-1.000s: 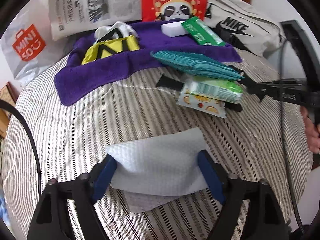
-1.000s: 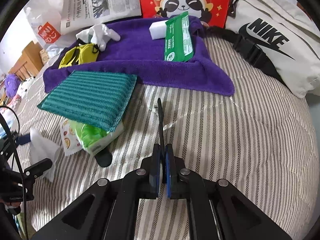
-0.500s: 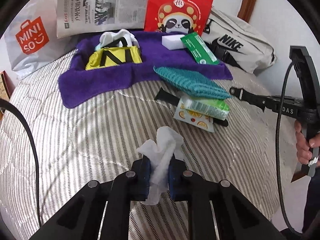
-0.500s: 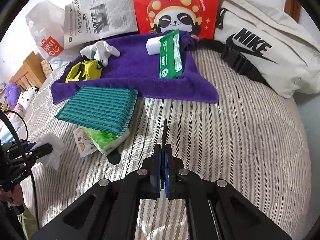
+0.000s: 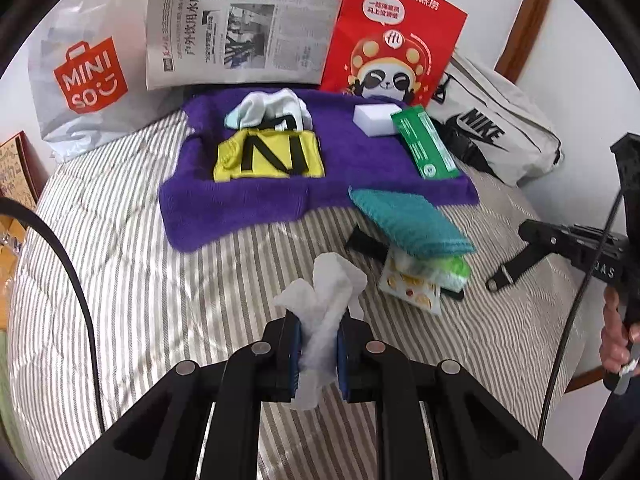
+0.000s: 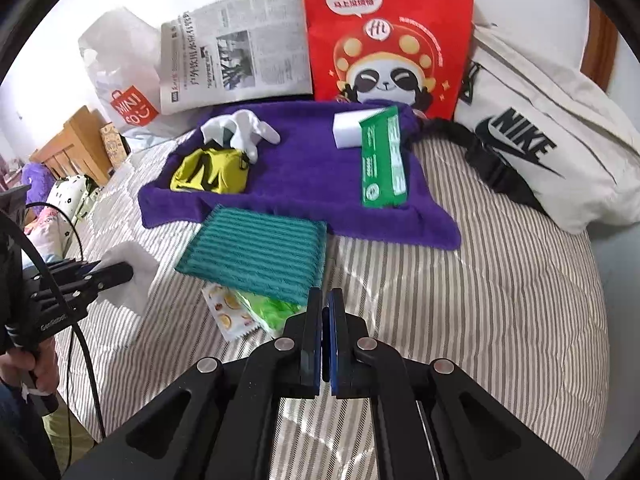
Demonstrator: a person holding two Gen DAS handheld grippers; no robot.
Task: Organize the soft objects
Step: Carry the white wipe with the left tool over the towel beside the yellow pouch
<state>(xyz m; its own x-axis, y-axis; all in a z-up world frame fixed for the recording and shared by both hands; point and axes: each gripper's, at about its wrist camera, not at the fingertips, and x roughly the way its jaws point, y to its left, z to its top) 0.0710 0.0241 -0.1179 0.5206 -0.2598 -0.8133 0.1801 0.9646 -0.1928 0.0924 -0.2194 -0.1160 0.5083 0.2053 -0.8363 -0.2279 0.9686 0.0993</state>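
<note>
My left gripper is shut on a crumpled white tissue, held above the striped quilt. The right wrist view shows the same tissue at the left gripper. My right gripper is shut, and nothing shows between its pads. It hovers over the quilt, near a teal cloth that lies on a green tissue pack. Behind them, a purple towel carries a yellow pouch, a white sock, a white sponge and a green packet.
Along the wall stand a Miniso bag, a newspaper and a red panda bag. A white Nike bag lies to their right. A black flat object sticks out from under the tissue pack. A hand grips the right gripper's handle.
The left jaws closed on the tissue that lay flat on the quilt and lifted it, bunched. Both grippers rose. The thin dark strip seen ahead of the right jaws no longer shows.
</note>
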